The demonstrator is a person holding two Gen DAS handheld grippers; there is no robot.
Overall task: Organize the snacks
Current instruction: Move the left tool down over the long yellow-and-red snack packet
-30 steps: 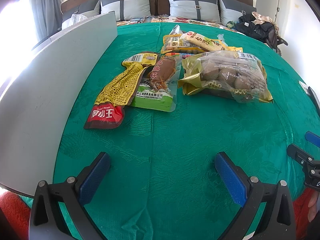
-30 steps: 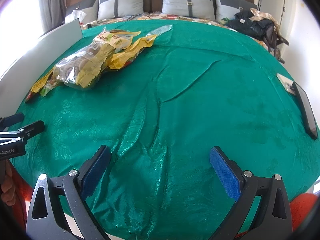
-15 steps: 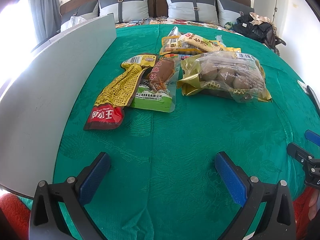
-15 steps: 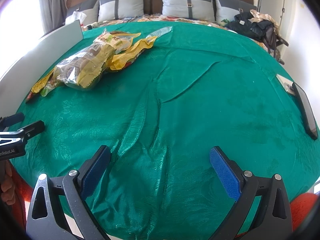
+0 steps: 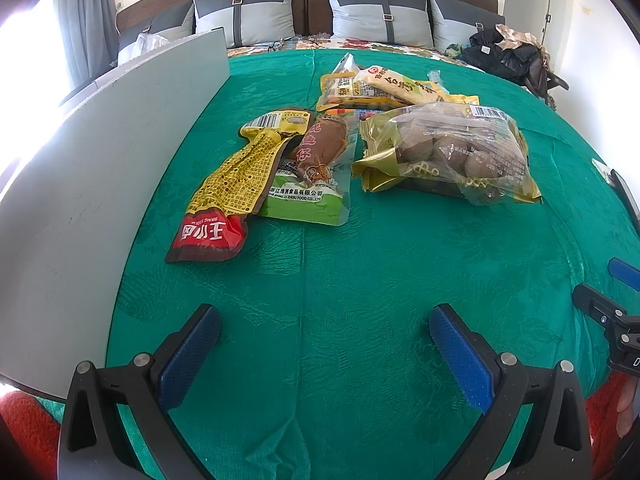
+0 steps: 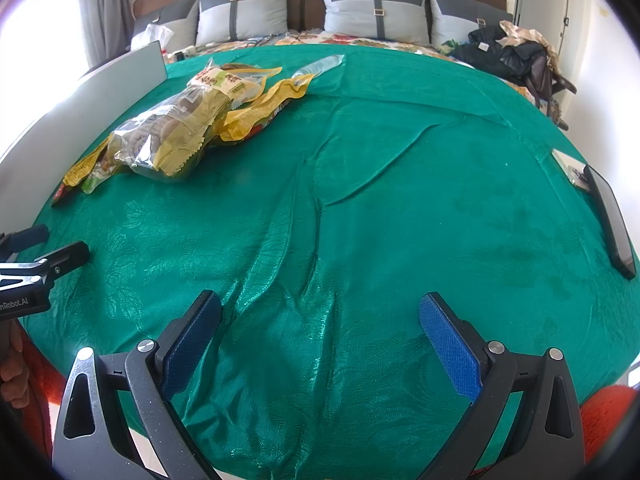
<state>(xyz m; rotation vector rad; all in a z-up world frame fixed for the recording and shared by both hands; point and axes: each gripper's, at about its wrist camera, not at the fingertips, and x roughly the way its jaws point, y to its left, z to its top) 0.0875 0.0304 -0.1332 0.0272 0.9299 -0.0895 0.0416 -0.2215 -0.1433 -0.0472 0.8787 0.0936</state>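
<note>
Several snack packs lie on a green cloth. In the left wrist view a yellow and red pack lies nearest, a green pack with a brown sausage beside it, a clear bag of brown round snacks to the right, and yellow packs behind. My left gripper is open and empty, short of the packs. My right gripper is open and empty over bare cloth; the clear bag lies far to its left.
A grey board stands along the left edge of the cloth. A dark flat device lies at the right edge. Pillows and a pile of dark clothes are behind. The cloth is wrinkled in the middle.
The left wrist view has shifted slightly, and the packs sit a little lower in it. The right gripper has barely moved. Both stay open.
</note>
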